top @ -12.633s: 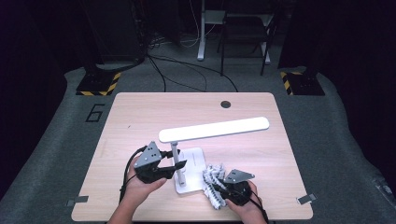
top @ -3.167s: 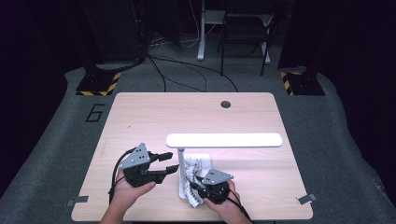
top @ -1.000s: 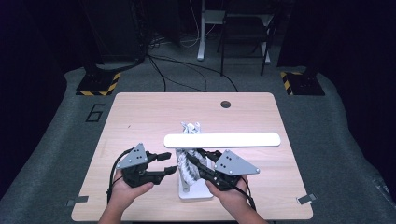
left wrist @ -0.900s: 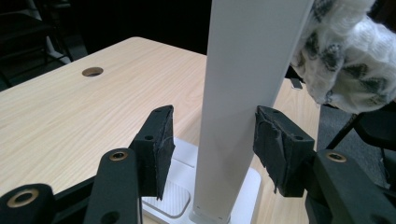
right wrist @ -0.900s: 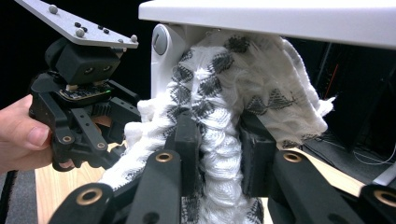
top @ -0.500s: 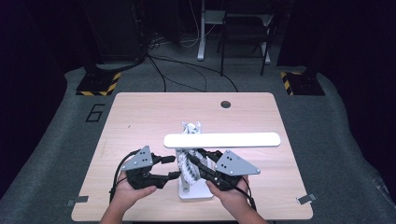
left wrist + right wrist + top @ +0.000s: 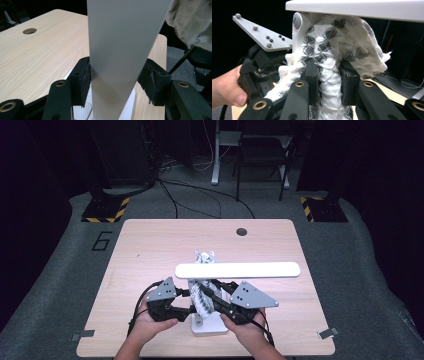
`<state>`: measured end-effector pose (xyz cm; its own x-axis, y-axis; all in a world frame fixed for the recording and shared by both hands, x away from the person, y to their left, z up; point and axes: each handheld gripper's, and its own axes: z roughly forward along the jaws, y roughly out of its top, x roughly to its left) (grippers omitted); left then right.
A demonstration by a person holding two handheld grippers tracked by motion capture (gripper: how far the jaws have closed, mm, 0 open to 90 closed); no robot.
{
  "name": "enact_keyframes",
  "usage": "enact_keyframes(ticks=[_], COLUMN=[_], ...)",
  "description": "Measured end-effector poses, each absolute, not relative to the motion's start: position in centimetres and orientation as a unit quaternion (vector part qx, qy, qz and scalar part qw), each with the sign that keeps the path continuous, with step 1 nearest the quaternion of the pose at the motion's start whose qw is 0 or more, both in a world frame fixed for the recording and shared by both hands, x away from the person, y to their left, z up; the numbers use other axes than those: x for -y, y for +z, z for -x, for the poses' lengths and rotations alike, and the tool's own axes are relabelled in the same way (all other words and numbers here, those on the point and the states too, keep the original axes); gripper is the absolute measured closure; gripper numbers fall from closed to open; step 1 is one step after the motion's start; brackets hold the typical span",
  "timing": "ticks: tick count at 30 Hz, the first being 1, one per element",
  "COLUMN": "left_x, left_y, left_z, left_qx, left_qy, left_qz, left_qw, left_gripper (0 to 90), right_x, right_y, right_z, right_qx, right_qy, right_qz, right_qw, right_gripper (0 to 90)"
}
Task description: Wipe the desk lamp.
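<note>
A white desk lamp stands near the table's front edge, with a flat base point(image 7: 210, 326), an upright post point(image 7: 120, 50) and a long level light bar point(image 7: 237, 270). My left gripper point(image 7: 191, 302) comes at the post from the left. Its jaws have just been closing, and its pads touch the post on both sides point(image 7: 113, 80). My right gripper point(image 7: 210, 299) reaches in from the right. It is shut on a white cloth with a grey pattern point(image 7: 332, 50), bunched against the post below the bar point(image 7: 362, 7). The cloth's top end point(image 7: 202, 257) sticks up behind the bar.
The wooden table point(image 7: 150, 250) has a round cable hole point(image 7: 242, 231) at its far edge. Grey carpet with cables and stand feet lies beyond. The left gripper's grey plate point(image 7: 262, 35) and the person's hand point(image 7: 224, 85) sit close behind the cloth.
My left gripper has shifted right, up to the lamp post, and now has the post between its jaws. The right gripper and the cloth have stayed put.
</note>
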<state>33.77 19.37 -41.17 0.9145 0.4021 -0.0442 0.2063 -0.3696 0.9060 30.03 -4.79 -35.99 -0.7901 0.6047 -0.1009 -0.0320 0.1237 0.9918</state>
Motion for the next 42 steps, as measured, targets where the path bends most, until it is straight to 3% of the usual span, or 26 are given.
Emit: enact_keyframes(ticks=[8, 42], left_x=[-19.3, -18.5], left_y=[-41.6, -41.5], left_z=[-34.0, -32.9], left_qx=[-0.186, -0.21], left_qy=[0.097, 0.136], left_qz=[-0.817, -0.815], left_qw=[0.537, 0.523], left_gripper=[51.3, 53.9], right_x=[4.7, 5.4], right_y=[-36.1, -35.3], right_z=[-29.9, -28.7], right_qx=[-0.705, -0.668], right_qy=[0.63, 0.658], right_qz=[-0.207, -0.219], right_qw=[0.251, 0.268], right_gripper=[71.7, 74.7])
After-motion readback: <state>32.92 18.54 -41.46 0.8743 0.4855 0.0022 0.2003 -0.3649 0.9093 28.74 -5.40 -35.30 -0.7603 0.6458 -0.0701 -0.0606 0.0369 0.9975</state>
